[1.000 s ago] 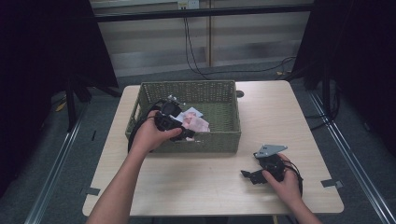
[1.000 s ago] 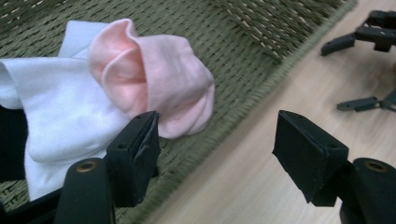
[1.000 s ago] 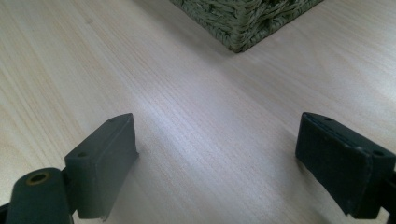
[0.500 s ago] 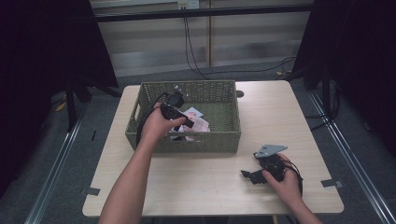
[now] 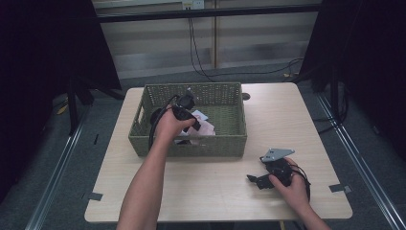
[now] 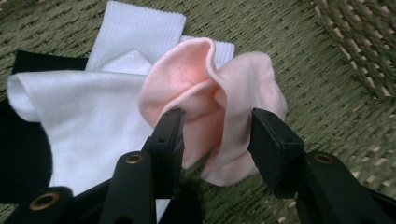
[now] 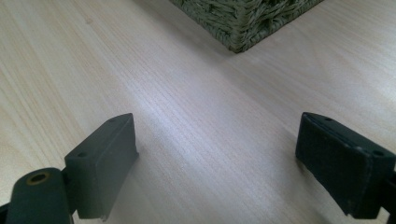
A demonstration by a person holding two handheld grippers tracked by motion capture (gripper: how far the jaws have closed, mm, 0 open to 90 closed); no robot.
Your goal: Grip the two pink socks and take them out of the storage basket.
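In the left gripper view a pink sock (image 6: pixel 233 93) lies bunched on a white sock (image 6: pixel 93 107), over something black (image 6: pixel 23 154), on the floor of the green woven basket (image 6: pixel 303 70). My left gripper (image 6: pixel 215 116) has just been closing. The pink sock is puckered into a raised fold between its pads, which touch it on both sides. From above, the left gripper (image 5: pixel 194 125) reaches down into the basket (image 5: pixel 191 146) over the pink sock (image 5: pixel 207 128). My right gripper (image 5: pixel 253 179) rests on the table, open with nothing between its fingers (image 7: pixel 107 154).
The basket stands at the back middle of the light wooden table (image 5: pixel 201 191); its near corner (image 7: pixel 243 28) lies ahead of the right gripper. Bare tabletop stretches in front of the basket and to its right. Black cables run along the floor behind.
The left hand has moved forward and down into the basket, onto the socks. The right hand and its gripper have stayed where they were.
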